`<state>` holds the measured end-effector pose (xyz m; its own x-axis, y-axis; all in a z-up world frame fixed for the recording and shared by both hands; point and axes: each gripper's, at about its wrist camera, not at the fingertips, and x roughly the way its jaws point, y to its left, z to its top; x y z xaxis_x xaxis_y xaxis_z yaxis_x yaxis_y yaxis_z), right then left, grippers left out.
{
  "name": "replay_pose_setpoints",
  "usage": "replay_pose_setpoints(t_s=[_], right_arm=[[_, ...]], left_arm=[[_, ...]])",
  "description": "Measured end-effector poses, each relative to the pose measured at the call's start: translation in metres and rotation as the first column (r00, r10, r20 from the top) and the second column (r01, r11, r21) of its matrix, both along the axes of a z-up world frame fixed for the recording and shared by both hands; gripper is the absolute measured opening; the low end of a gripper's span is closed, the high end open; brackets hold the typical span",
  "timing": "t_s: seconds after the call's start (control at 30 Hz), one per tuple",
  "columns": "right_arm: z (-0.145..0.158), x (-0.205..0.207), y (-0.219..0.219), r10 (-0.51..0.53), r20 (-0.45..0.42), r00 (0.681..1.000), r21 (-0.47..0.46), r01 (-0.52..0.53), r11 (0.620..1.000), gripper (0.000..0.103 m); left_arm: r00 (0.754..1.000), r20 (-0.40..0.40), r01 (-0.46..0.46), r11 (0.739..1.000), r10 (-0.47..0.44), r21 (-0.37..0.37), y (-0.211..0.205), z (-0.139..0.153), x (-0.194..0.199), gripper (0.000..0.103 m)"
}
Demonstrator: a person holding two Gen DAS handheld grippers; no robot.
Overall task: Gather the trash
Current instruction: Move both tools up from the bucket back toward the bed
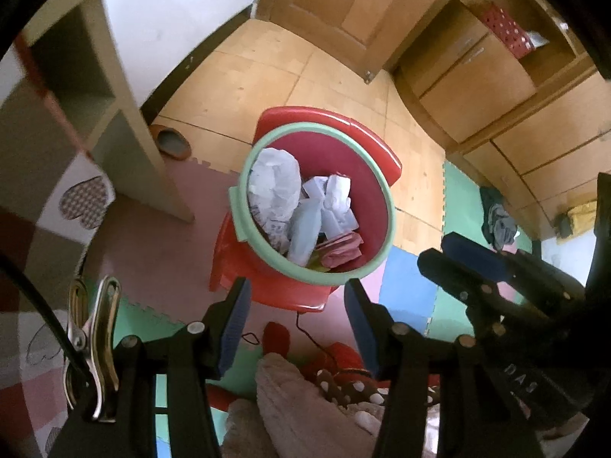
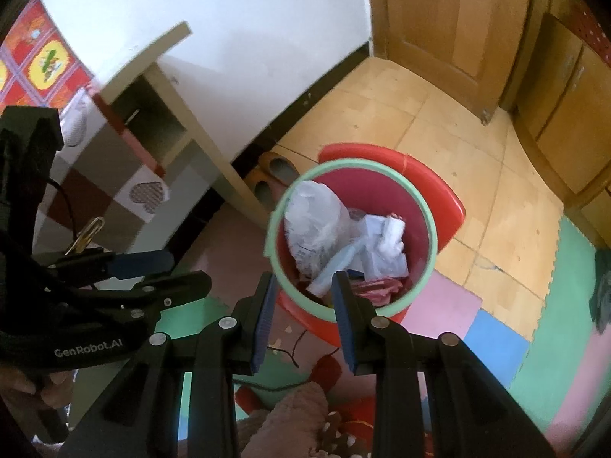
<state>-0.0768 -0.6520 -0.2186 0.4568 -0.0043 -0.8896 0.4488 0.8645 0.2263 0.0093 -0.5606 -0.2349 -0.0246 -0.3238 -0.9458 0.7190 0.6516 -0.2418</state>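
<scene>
A red bin with a pale green rim (image 1: 317, 128) stands on a red stool (image 1: 378, 141). It holds a white plastic bag (image 1: 273, 179), crumpled white paper (image 1: 338, 198) and red wrappers (image 1: 340, 250). My left gripper (image 1: 298, 290) hangs above the bin's near edge, open, nothing between its blue pads. The right gripper (image 1: 446, 252) shows at the right. In the right wrist view the same bin (image 2: 355, 164), bag (image 2: 311, 213) and paper (image 2: 385, 236) lie below my right gripper (image 2: 304, 280), open and empty. The left gripper (image 2: 187, 267) is at the left.
Brown slippers (image 2: 275, 168) lie by the wall under a cream table leg (image 1: 133, 114). A wooden door (image 2: 450, 30) and cabinets (image 1: 477, 72) stand behind. Coloured foam mats (image 2: 496, 339) cover the near floor. A person's fuzzy trouser leg (image 1: 290, 400) and a black cable (image 2: 290, 355) are below the grippers.
</scene>
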Motion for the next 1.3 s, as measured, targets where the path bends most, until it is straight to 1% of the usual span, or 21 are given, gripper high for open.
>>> replay_pose_setpoints(t_s=[0.2, 0.37, 0.47, 0.7, 1.0, 1.17, 1.3], right_arm=[[0.026, 0.01, 0.025, 0.068, 0.035, 0.997, -0.017, -0.067, 0.998, 0.031], [0.045, 0.021, 0.049, 0.13, 0.063, 0.99, -0.039, -0.127, 0.991, 0.031], [0.054, 0.024, 0.063, 0.157, 0.07, 0.985, -0.051, -0.154, 0.987, 0.031], [0.072, 0.038, 0.101, 0.233, 0.097, 0.968, -0.058, -0.228, 0.972, 0.031], [0.1, 0.051, 0.15, 0.315, 0.149, 0.937, -0.066, -0.309, 0.949, 0.031], [0.115, 0.057, 0.178, 0.362, 0.174, 0.916, -0.077, -0.354, 0.932, 0.031], [0.13, 0.064, 0.202, 0.405, 0.2, 0.892, -0.083, -0.396, 0.914, 0.031]], left_arm=[[0.999, 0.004, -0.051, 0.998, 0.051, -0.021, 0.035, 0.027, 0.006, 0.053], [0.995, 0.019, -0.098, 0.995, 0.099, -0.025, 0.063, 0.045, 0.013, 0.053], [0.991, 0.016, -0.133, 0.991, 0.134, -0.033, 0.082, 0.056, 0.016, 0.053], [0.978, 0.046, -0.203, 0.978, 0.205, -0.041, 0.13, 0.083, 0.02, 0.053], [0.95, 0.08, -0.298, 0.954, 0.3, -0.04, 0.187, 0.108, 0.024, 0.053], [0.93, 0.088, -0.354, 0.934, 0.358, -0.054, 0.222, 0.125, 0.025, 0.053], [0.914, 0.082, -0.393, 0.917, 0.398, -0.073, 0.251, 0.139, 0.024, 0.053]])
